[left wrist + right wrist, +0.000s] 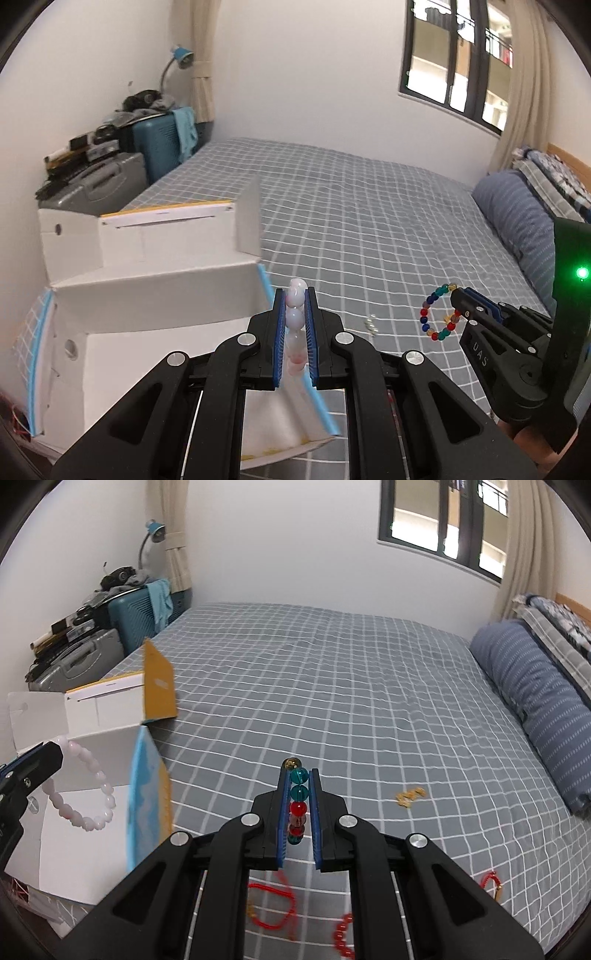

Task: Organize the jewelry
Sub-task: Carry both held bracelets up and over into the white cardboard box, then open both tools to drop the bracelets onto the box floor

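Pink-bead bracelet is clamped in the closed left gripper, above the open white cardboard box at the bed's left edge. Closed right gripper pinches a multicoloured bead bracelet above the checked bedsheet; red bracelets lie near the bed's near edge.

- Left gripper: fingers closed together, blue pads clamped on a pale pink bead bracelet, which hangs in a loop from the tips.
- Left gripper pose: raised, pointing forward and tilted downward.
- Right gripper: fingers closed together, pads pinching a multicoloured bead bracelet, which hangs from the tips.
- Right gripper pose: raised, tilted downward, held beside the left gripper and apart from it.
- A green indicator light glows on the right gripper's body.
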A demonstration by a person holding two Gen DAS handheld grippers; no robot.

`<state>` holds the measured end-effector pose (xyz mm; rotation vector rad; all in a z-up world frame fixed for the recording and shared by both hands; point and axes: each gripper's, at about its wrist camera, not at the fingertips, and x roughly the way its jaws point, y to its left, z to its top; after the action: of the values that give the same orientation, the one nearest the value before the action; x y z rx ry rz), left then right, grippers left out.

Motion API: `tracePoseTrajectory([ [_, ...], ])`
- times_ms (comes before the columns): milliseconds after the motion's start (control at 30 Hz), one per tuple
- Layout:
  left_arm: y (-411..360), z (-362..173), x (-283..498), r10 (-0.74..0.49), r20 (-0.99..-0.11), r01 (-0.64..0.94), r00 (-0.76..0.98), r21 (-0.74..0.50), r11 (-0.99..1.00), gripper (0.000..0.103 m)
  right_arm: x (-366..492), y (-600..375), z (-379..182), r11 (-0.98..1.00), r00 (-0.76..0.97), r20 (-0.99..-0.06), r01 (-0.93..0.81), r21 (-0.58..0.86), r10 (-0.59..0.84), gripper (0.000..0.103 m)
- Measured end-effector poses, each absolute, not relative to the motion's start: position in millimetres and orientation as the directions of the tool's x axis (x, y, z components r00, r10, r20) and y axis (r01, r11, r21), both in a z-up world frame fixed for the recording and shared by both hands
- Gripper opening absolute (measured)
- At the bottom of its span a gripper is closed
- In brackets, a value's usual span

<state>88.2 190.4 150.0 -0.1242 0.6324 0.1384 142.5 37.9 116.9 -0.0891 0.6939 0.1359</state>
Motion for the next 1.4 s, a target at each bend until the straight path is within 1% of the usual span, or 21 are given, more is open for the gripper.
tracePoseTrajectory([
  [133,221,154,78,0.134,-0.588,-0.226,0.798,-0.084,0.971,0.010,139,70,124,0.981,0.767,-0.631,-0.188,-0.051,0.114,0.009],
  [333,265,154,60,0.217,-0.591,-0.316,0.777,-0.068,0.946,0.010,130,120,131,0.966,0.762,-0.626,-0.255,-0.054,0.166,0.009],
  [733,348,140,29,0.350,-0.633,-0.458,0.691,-0.008,0.889,0.010,110,214,130,0.924,0.729,-0.630,-0.380,-0.047,0.267,0.009],
  [1067,390,112,28,0.381,-0.697,-0.506,0.607,0.030,0.862,0.010,110,257,103,0.904,0.669,-0.684,-0.426,-0.029,0.293,0.009],
  [1233,405,93,32,0.381,-0.736,-0.521,0.560,0.044,0.852,0.010,118,264,83,0.909,0.638,-0.723,-0.416,-0.032,0.266,0.009],
  [1400,415,77,34,0.355,-0.769,-0.521,0.532,0.033,0.853,0.010,124,268,72,0.910,0.606,-0.753,-0.413,-0.023,0.256,0.010],
])
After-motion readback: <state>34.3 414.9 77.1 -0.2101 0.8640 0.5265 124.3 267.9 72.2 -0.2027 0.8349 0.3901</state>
